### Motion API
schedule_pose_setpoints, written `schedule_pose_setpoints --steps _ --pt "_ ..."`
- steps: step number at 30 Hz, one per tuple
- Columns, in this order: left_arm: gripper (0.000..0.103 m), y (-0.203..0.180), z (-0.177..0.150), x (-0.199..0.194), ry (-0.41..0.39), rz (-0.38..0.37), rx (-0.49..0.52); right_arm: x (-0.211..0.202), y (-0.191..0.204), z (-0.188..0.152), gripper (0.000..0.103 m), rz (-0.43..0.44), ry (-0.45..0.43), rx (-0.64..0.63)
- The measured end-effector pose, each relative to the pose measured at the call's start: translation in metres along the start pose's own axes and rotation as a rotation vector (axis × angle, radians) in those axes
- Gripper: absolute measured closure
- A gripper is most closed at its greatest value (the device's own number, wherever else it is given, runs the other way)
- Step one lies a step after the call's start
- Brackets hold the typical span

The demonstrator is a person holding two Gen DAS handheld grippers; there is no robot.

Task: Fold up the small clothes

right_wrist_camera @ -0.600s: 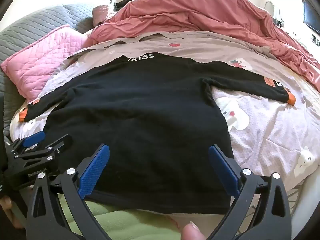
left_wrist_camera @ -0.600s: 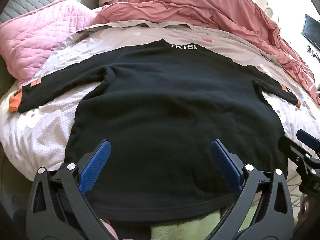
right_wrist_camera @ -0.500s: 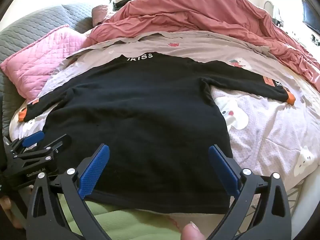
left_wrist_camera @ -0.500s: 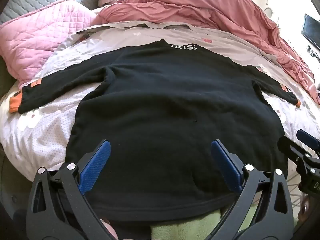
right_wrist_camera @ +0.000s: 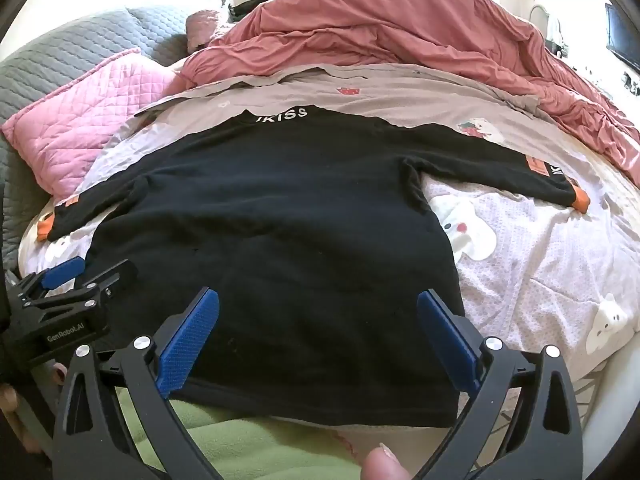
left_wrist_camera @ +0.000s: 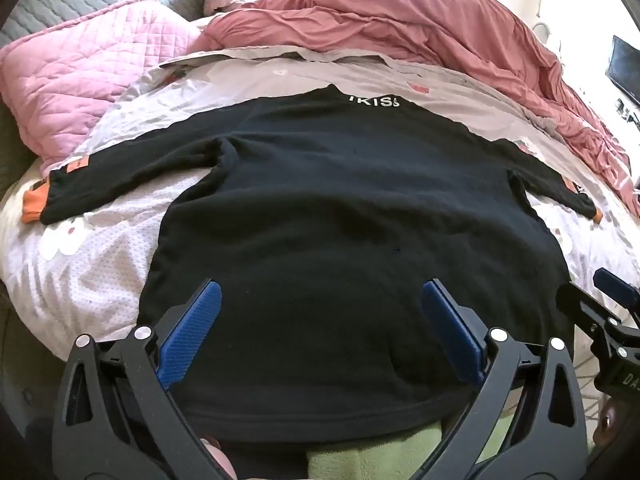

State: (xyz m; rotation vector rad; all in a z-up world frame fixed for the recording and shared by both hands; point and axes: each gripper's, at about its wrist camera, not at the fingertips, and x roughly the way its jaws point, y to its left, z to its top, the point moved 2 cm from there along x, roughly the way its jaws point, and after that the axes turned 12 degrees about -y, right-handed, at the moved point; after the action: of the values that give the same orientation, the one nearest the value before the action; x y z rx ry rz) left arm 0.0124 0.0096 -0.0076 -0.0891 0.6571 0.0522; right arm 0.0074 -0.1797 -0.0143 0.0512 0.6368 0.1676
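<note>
A black long-sleeved sweater lies flat on the bed, collar with white lettering at the far end, both sleeves spread out, orange cuffs at their ends. My left gripper hangs open above the sweater's near left part, nothing between its blue pads. My right gripper is open too, above the near right part by the hem. Each gripper shows in the other's view: the right one at the right edge, the left one at the left edge.
The sweater rests on a pale printed bedsheet. A rumpled red duvet lies at the far side, a pink quilted pillow at the far left. Green cloth shows below the hem. A fingertip pokes in at the bottom.
</note>
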Motion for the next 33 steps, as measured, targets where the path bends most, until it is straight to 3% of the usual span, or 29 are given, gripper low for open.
schedule_pose_setpoints --steps 33 --pt "0.009 0.0036 -0.0032 -0.0004 0.003 0.007 -0.002 0.0009 -0.0029 -0.0032 0.004 0.003 0.002 0.010"
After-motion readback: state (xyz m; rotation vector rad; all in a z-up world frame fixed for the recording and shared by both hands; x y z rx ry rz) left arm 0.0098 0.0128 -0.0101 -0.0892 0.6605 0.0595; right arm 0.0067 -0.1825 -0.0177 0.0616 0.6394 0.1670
